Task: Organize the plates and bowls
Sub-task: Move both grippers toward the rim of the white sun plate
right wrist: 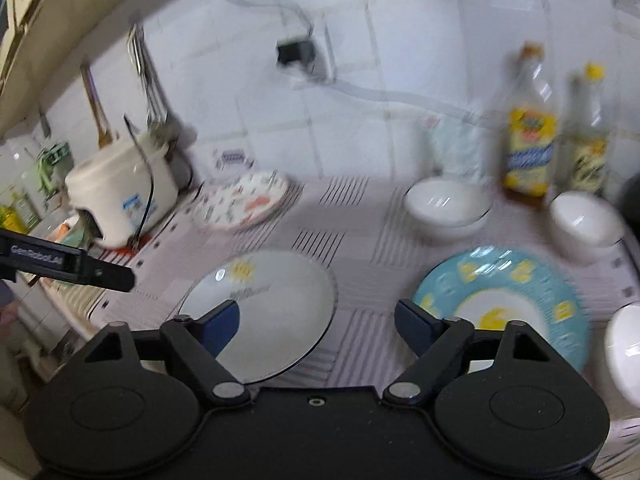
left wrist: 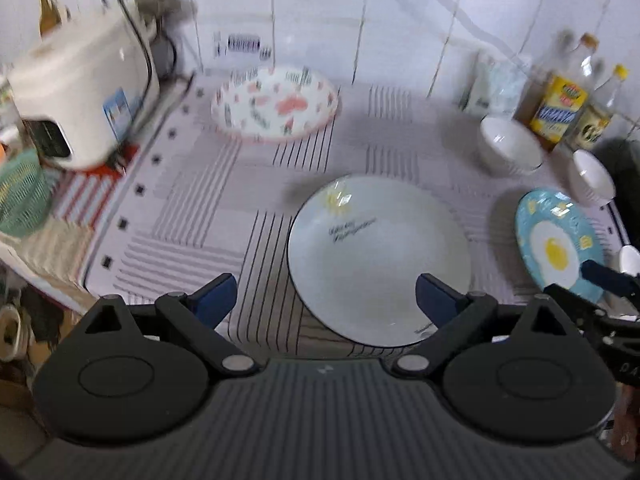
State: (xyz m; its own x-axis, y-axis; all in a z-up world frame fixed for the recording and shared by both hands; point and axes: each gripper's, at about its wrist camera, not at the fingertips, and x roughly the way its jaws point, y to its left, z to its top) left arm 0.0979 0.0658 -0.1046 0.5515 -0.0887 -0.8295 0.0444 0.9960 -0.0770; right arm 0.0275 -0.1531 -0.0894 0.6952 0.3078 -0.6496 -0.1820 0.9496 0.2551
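Note:
A white plate (left wrist: 378,260) (right wrist: 276,304) lies on the striped mat (left wrist: 224,184) in front of my left gripper (left wrist: 326,300), which is open and empty above its near edge. A blue fried-egg plate (left wrist: 558,244) (right wrist: 508,308) lies to the right. A pink-patterned plate (left wrist: 276,104) (right wrist: 242,200) lies at the back. Two white bowls (left wrist: 510,146) (left wrist: 592,178) stand at the back right, also in the right wrist view (right wrist: 448,208) (right wrist: 586,224). A third bowl (right wrist: 624,352) is at the right edge. My right gripper (right wrist: 316,320) is open and empty, above the gap between the white and blue plates.
A white rice cooker (left wrist: 80,92) (right wrist: 124,192) stands at the back left beside a green basket (left wrist: 22,196). Oil bottles (left wrist: 560,92) (right wrist: 530,132) stand against the tiled wall at the back right. The counter's front edge runs at the left.

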